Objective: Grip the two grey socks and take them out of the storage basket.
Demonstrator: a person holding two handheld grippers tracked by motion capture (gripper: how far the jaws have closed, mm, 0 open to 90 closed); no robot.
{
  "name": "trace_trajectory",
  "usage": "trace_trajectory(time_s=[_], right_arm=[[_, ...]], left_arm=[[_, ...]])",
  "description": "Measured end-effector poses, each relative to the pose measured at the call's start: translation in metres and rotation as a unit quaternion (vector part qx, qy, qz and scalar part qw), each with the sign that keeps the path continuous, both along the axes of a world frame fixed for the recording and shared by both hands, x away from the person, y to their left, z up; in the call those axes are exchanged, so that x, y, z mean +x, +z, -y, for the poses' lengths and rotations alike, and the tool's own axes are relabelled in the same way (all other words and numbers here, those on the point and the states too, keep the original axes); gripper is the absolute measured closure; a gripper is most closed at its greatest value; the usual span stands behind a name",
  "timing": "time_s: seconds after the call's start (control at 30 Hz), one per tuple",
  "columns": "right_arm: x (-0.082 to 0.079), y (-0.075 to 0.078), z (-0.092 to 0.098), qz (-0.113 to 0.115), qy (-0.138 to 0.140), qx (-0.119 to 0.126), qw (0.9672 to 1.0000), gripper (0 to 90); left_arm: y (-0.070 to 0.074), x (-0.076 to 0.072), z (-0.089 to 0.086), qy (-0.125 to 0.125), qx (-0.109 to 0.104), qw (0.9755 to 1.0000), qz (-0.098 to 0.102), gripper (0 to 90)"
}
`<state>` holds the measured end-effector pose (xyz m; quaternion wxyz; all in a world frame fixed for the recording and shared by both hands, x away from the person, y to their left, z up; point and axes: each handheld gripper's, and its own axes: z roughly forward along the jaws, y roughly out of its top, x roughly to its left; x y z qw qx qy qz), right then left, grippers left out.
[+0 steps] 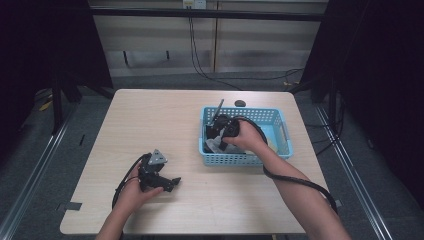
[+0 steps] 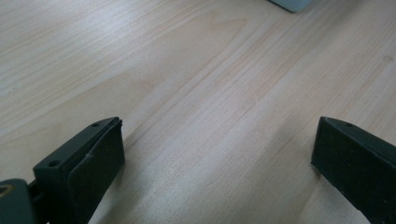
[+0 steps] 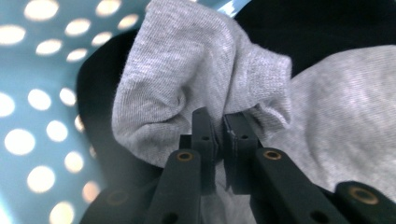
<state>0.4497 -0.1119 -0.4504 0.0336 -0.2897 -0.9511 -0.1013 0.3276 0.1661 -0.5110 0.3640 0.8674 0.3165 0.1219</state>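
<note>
The right hand (image 1: 243,134) reaches forward over the near wall of the blue basket (image 1: 283,131), forearm stretched across the right half of the desk (image 1: 150,120), wrist bent so that the right gripper (image 1: 216,136) points down into the basket's left end; its black cable loops back along the arm; the left hand (image 1: 134,192) rests low on the near left part of the desk, well apart from the basket, holding the left gripper (image 1: 172,183) level with its jaws aimed to the right and the grey three-cornered plate on top; from the high view the basket's contents read as a dark and pale heap, too small to sort out; the right gripper view brings them close: the jaws are closed on a fold of grey knitted cloth (image 3: 187,79), the fabric bunched and pinched between the two pads, with something black lying behind and beneath it and the perforated blue wall at the left; the left gripper view shows bare pale wood grain, its jaws standing wide apart with nothing between them, and a pale corner of the basket at the top edge.
</note>
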Motion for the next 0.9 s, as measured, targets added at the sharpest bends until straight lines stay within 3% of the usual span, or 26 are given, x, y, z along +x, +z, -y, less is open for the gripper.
trace_trajectory(time_s=[0.1, 0.4, 0.63, 0.9], right_arm=[[-0.003, 0.004, -0.003, 0.006, 0.009, -0.016, 0.9998, 85.7], [-0.001, 0.030, 0.011, 0.017, 0.008, -0.025, 0.9995, 86.1], [0.001, 0.050, 0.021, 0.018, 0.003, -0.024, 0.9996, 86.2], [0.001, 0.085, 0.035, 0.030, -0.005, -0.017, 0.9994, 86.2]], left_arm=[[0.000, 0.000, 0.000, 0.001, 0.000, 1.0000, -0.001, 1.9], [0.000, 0.000, 0.000, -0.001, -0.001, 1.0000, -0.001, 1.8], [0.000, 0.000, 0.000, -0.001, -0.001, 1.0000, -0.001, 1.9], [0.000, 0.000, 0.000, -0.003, 0.000, 1.0000, -0.003, 1.8]])
